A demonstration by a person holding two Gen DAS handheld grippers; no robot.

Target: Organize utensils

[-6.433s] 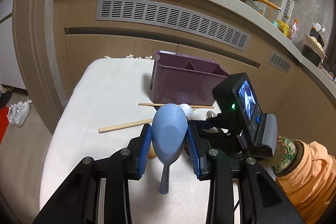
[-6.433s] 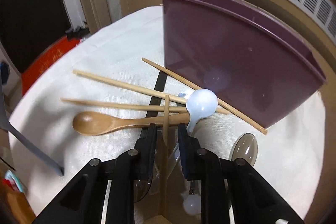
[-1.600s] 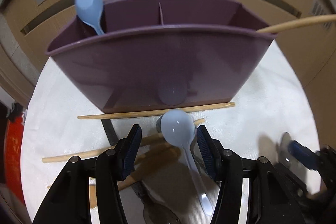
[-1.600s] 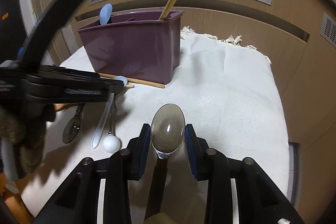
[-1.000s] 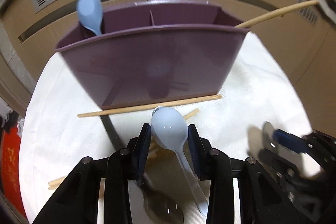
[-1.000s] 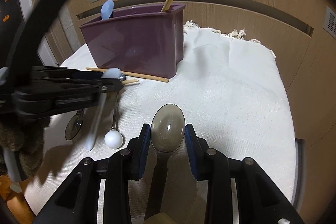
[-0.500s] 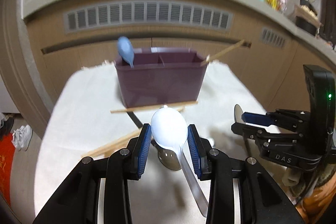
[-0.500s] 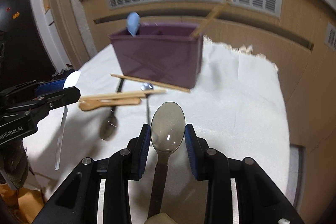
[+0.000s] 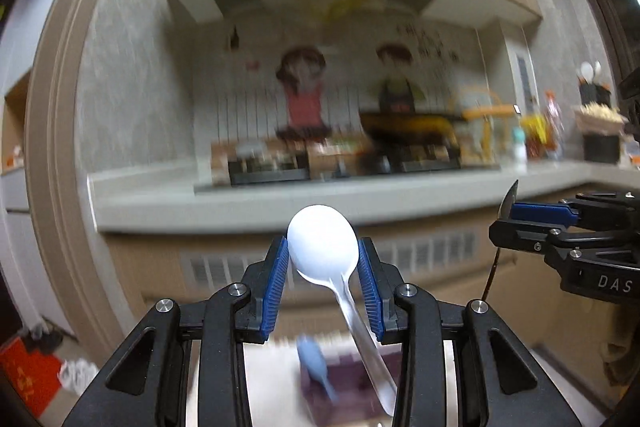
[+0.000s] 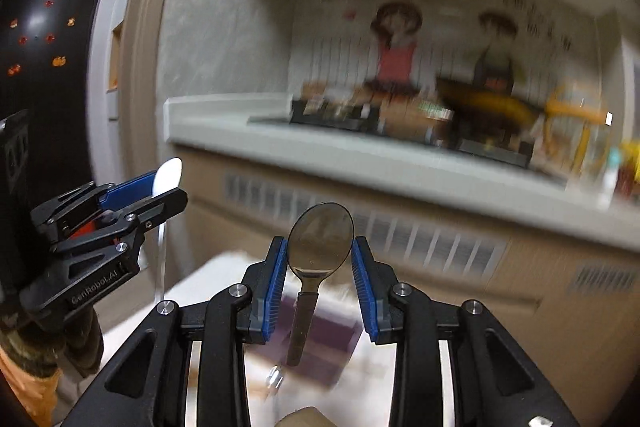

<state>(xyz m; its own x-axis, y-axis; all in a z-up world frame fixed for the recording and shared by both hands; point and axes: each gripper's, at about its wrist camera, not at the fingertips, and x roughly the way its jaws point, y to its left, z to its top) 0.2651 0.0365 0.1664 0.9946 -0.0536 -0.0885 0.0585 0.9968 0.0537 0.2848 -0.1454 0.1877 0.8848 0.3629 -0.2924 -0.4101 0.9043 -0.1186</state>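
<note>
Left wrist view: the left gripper [image 9: 322, 281] clamps a white spoon [image 9: 322, 245] by its bowl, raised above a blurred purple caddy [image 9: 344, 389] holding a blue spoon [image 9: 313, 361]. Beside it, the right gripper [image 10: 319, 281] grips a dark spoon [image 10: 321, 241] the same way, handle hanging down.

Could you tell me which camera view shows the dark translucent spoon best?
The right wrist view: the dark spoon faces the camera, bowl and handle visible. The left wrist view shows it only edge-on in the right hand-held gripper.
</note>
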